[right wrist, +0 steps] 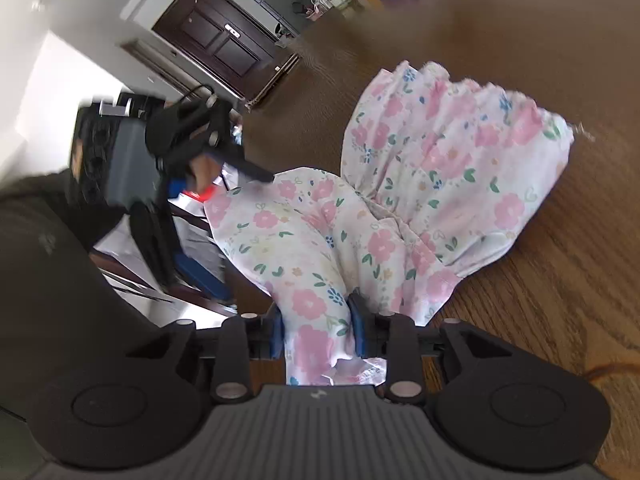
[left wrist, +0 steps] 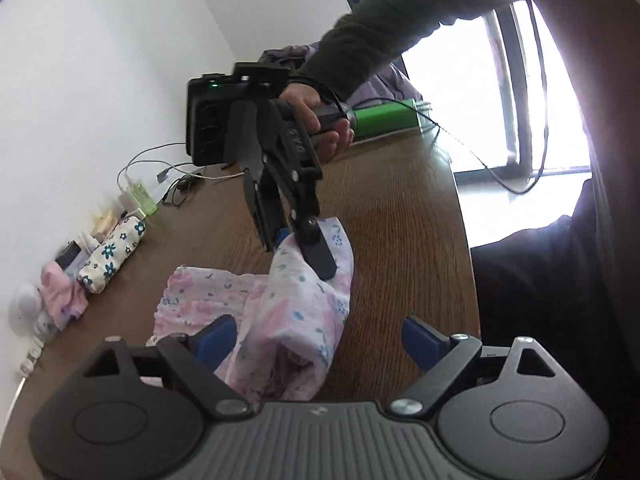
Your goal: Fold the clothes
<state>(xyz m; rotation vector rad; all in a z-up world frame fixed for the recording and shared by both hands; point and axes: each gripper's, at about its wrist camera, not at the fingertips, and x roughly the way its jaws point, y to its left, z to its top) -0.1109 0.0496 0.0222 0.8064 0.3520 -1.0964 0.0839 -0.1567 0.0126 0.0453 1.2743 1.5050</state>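
A white garment with pink flowers (right wrist: 420, 184) lies partly on the brown wooden table (right wrist: 560, 300) and is lifted at one end. My right gripper (right wrist: 318, 330) is shut on a bunched part of it; it also shows in the left wrist view (left wrist: 298, 246), holding the cloth (left wrist: 296, 320) up above the table. My left gripper (left wrist: 320, 338) is open, its blue pads on either side of the hanging cloth, not pinching it. The left gripper shows blurred in the right wrist view (right wrist: 208, 184).
Along the wall stand a floral pouch (left wrist: 114, 254), a pink cloth (left wrist: 62, 300), chargers and cables (left wrist: 160, 184). A green box (left wrist: 384, 118) lies at the table's far end. The table edge (left wrist: 464, 248) and the person's body are to the right.
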